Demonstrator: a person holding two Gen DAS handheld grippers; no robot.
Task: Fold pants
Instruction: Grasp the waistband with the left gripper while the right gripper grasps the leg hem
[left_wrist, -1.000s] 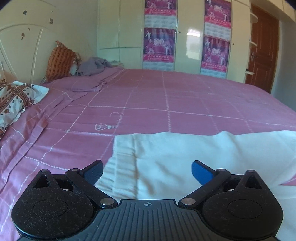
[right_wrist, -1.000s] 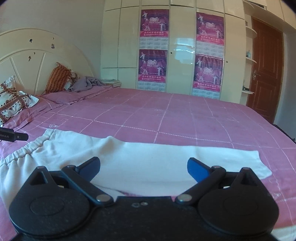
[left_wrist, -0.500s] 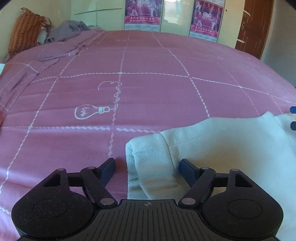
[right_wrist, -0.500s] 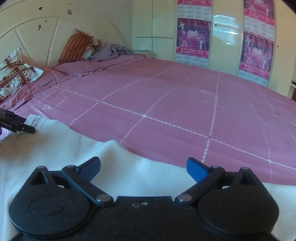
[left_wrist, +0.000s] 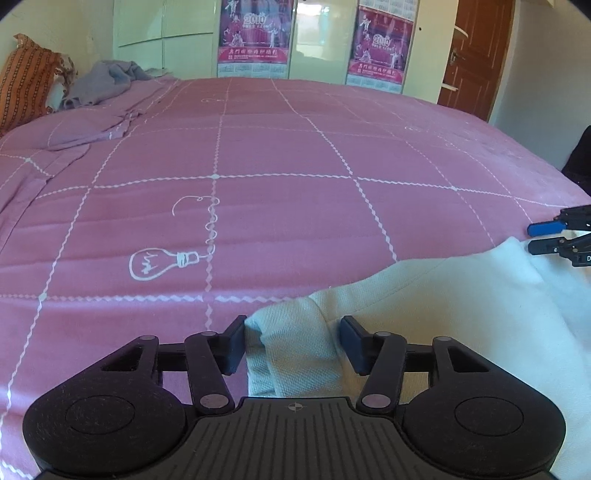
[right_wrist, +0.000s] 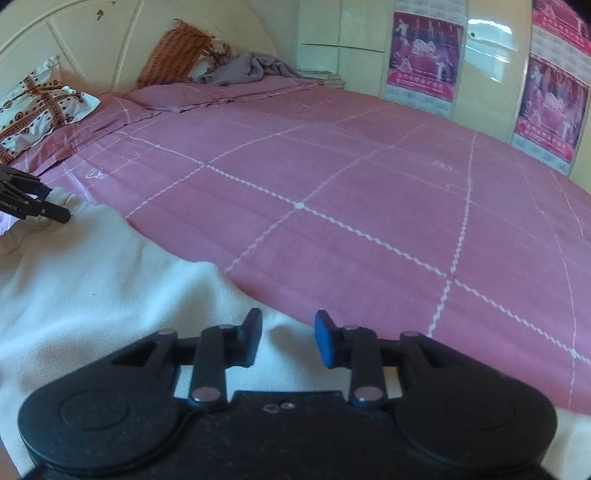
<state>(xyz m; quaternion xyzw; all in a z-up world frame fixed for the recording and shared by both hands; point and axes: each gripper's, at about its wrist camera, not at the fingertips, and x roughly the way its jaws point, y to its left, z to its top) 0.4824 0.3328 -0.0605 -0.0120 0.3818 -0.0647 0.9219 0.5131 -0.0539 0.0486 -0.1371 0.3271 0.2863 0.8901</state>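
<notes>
A wide bed (left_wrist: 288, 155) fills both views, covered by a pink sheet crossed with white zigzag lines and printed with a small white light bulb drawing (left_wrist: 162, 260). At the head of the bed stands a cream headboard (right_wrist: 92, 40), with an orange striped cushion (right_wrist: 173, 48), a patterned pillow (right_wrist: 40, 103) and a crumpled grey cloth (right_wrist: 247, 68) near that edge. Behind the far side of the bed runs a pale wardrobe (left_wrist: 166, 37) with pink posters (left_wrist: 255, 33) stuck on its doors, and a brown wooden door (left_wrist: 476, 55) sits at the room's right.

The pants (left_wrist: 424, 302), off-white and of a coarse knit, lie along the near edge of the bed. In the left wrist view the left gripper (left_wrist: 292, 341) is low over one end of them. Its jaws have just been closing and stand about half open, with a bunched corner of the pants between them. The left finger (left_wrist: 234, 343) touches the cloth's edge, while the right one looks just clear of it, so no firm grip shows.

In the right wrist view the right gripper (right_wrist: 286, 341) sits over the far edge of the pants (right_wrist: 92, 280), further along the bed's near edge. Its jaws have just been closing and stand narrow, with the cloth's edge lying between them. Whether the fingers press on it cannot be told.
</notes>
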